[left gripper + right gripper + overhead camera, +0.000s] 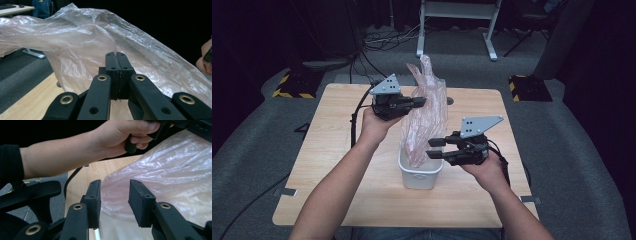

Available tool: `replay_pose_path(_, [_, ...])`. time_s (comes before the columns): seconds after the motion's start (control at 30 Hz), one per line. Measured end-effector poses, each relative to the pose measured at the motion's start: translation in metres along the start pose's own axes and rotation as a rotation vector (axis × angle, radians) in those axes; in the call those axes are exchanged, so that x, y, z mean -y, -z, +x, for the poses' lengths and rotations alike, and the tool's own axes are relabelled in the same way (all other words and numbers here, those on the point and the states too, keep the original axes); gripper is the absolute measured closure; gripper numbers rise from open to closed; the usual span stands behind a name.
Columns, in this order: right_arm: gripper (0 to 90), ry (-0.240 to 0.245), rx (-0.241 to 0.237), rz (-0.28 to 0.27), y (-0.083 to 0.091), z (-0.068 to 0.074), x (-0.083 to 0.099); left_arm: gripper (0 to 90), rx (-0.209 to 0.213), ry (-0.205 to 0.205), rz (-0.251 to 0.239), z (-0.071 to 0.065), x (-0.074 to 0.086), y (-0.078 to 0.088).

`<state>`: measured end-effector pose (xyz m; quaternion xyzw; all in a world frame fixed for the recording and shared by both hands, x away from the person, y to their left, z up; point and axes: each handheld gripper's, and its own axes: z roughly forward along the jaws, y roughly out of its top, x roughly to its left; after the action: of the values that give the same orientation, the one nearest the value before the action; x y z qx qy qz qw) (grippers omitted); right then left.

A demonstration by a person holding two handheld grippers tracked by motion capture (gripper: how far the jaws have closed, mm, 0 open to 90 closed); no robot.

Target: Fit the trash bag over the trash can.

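While the right tongs [435, 148] are hanging open just above the rim of the white tub [419, 175], the thin pink plastic bag [426, 117] is standing up tall out of that tub, near the middle of the wooden counter [337, 150]. In the right gripper view the two black jaws are gaping apart with the crinkly bag lying right past them, so the bag's lower side is just ahead of these tongs and not yet pinched. Farther back and higher up, the left tongs [419, 102] are squeezing shut on the bag's upper part and holding it up, so its long way is running from the tub up and away. My guess is the right tongs are nearer the bag's bottom and are getting ready to grab there.
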<state>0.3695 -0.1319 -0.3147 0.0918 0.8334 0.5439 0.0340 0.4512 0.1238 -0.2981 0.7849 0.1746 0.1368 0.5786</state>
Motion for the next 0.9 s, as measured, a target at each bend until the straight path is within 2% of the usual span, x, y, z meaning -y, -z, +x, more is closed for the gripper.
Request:
replay_pose_path(0.1, [62.3,0.001,0.002,0.031,-0.012,0.001,0.002,89.5,-0.004,-0.010,-0.004,-0.002,0.000,0.000])
replay_pose_path(0.27, [62.3,-0.012,0.040,0.133,-0.030,-0.004,0.016,89.5,0.009,-0.004,-0.020,-0.004,0.002,0.001])
replay_pose_path(0.43, [62.4,-0.030,0.067,0.177,-0.035,-0.007,0.026,89.4,0.019,-0.012,-0.023,-0.009,0.011,0.003])
replay_pose_path(0.67, [61.7,-0.052,0.077,0.183,-0.024,-0.006,0.032,89.3,0.044,-0.029,-0.028,-0.023,0.024,0.010])
replay_pose_path(0.8, [59.6,-0.063,0.096,0.134,-0.009,-0.001,0.036,89.0,0.049,-0.031,-0.015,-0.030,0.034,0.014])
replay_pose_path(0.9, [58.9,-0.070,0.120,0.098,0.004,0.001,0.038,88.8,0.069,-0.023,-0.002,-0.034,0.042,0.016])
